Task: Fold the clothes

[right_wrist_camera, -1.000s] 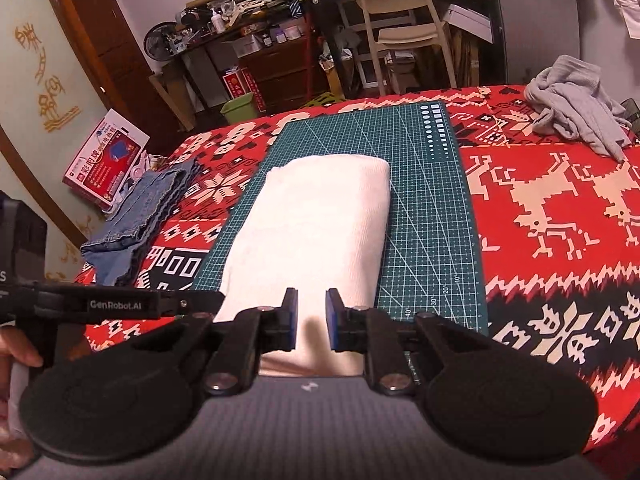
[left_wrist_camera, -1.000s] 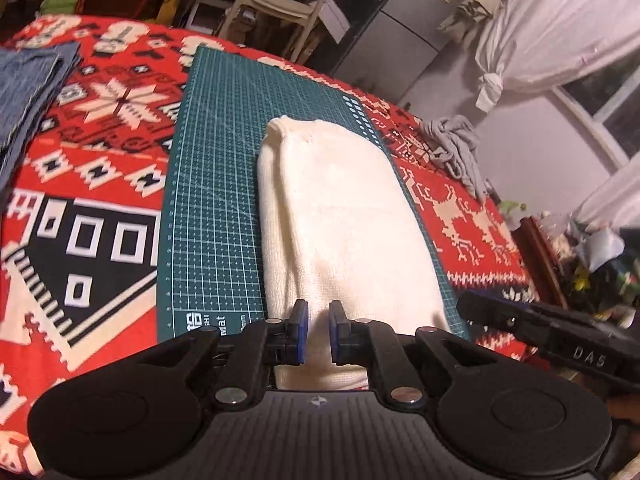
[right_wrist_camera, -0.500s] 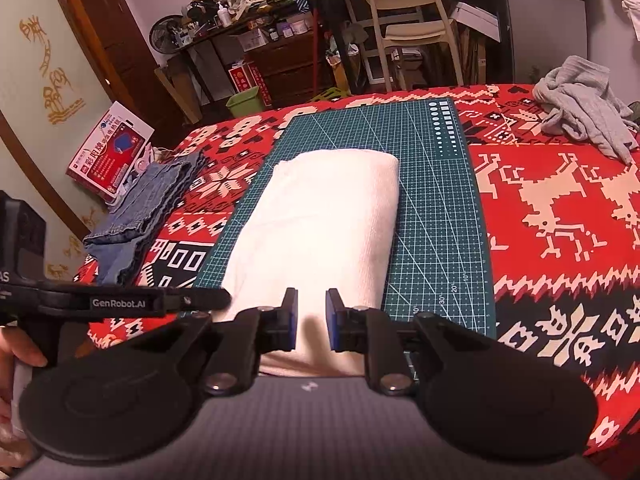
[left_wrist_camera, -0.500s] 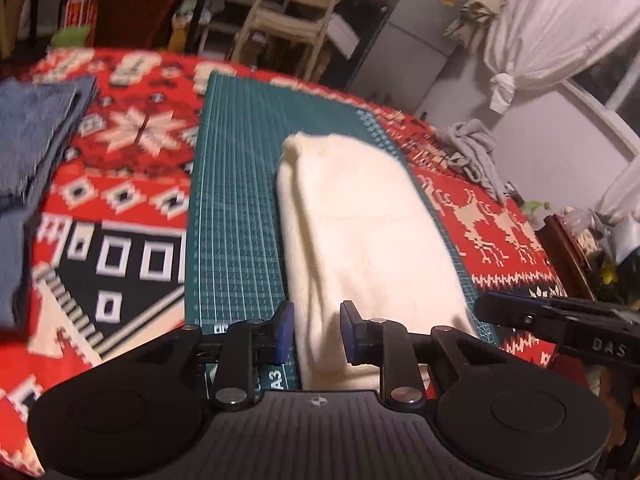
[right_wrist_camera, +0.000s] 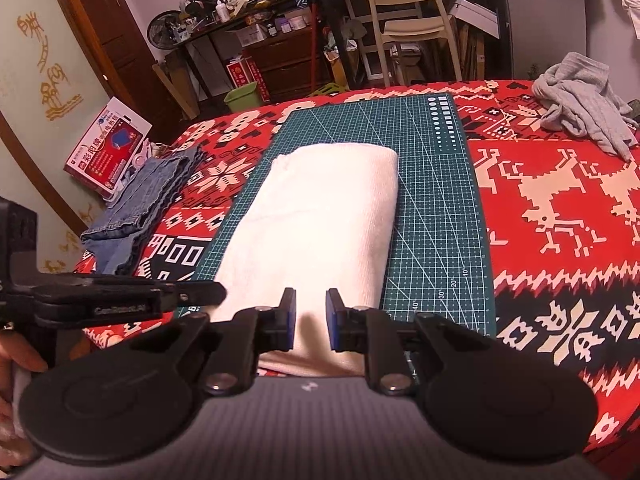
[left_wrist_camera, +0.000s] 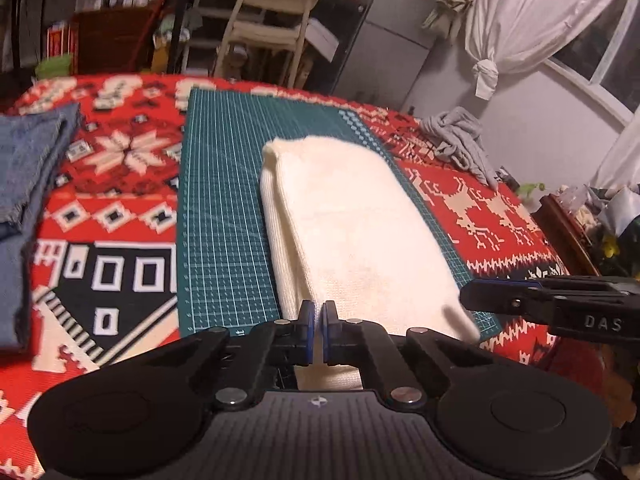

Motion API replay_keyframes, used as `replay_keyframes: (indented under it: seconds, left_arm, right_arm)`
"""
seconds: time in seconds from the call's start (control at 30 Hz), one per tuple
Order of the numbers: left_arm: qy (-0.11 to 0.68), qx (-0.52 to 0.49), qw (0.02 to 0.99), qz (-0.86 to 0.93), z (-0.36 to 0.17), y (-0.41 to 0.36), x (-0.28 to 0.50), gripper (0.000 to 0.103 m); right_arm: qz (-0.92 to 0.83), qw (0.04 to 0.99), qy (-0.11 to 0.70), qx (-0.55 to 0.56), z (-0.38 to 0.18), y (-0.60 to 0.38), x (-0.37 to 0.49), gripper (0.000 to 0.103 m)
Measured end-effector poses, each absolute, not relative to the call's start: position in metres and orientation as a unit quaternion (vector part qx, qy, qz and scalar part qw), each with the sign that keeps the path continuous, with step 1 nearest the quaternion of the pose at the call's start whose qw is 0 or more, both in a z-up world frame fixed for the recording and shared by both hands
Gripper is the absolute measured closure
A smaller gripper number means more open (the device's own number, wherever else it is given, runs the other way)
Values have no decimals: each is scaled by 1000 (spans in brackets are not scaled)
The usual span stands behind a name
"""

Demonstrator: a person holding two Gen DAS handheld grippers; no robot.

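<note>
A cream knit garment lies folded into a long strip on the green cutting mat, which sits on a red patterned cloth. My left gripper is at the strip's near left end, its blue pads pinched on the fabric edge with only a sliver between them. In the right wrist view the same garment runs away from my right gripper, whose pads stand a little apart with the near right edge bunched between them. Each gripper shows side-on in the other's view.
Folded blue jeans lie at the left edge of the bed. A crumpled grey garment sits at the far right. A chair and cluttered desks stand beyond. A person's hand holds the left gripper.
My left gripper's jaws opened wider, shifted along the garment's near edge, rolled level, and have now closed on the fabric. The right gripper has kept still.
</note>
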State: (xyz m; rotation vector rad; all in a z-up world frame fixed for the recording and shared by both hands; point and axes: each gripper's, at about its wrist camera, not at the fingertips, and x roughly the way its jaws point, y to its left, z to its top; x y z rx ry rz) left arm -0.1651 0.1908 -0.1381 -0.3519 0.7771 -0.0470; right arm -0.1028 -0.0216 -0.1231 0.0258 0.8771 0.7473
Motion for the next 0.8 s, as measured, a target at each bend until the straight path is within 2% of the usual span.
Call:
replay_keyframes:
  seconds: [0.3,0.47,0.8]
  left_arm:
    - [385,-333,860,-38,-154,228,-175,99]
    - [397,-345,850,-32,-161,229,-173,99]
    - [416,-324,850,-23,-166,223,-171,99]
  right_arm:
    - [362,835,415,5,-124,-21,-105,84]
    - [356,842,403,-43,-133,-9,-110,92]
    - [352,830,429,-45,-148,-15,-109,95]
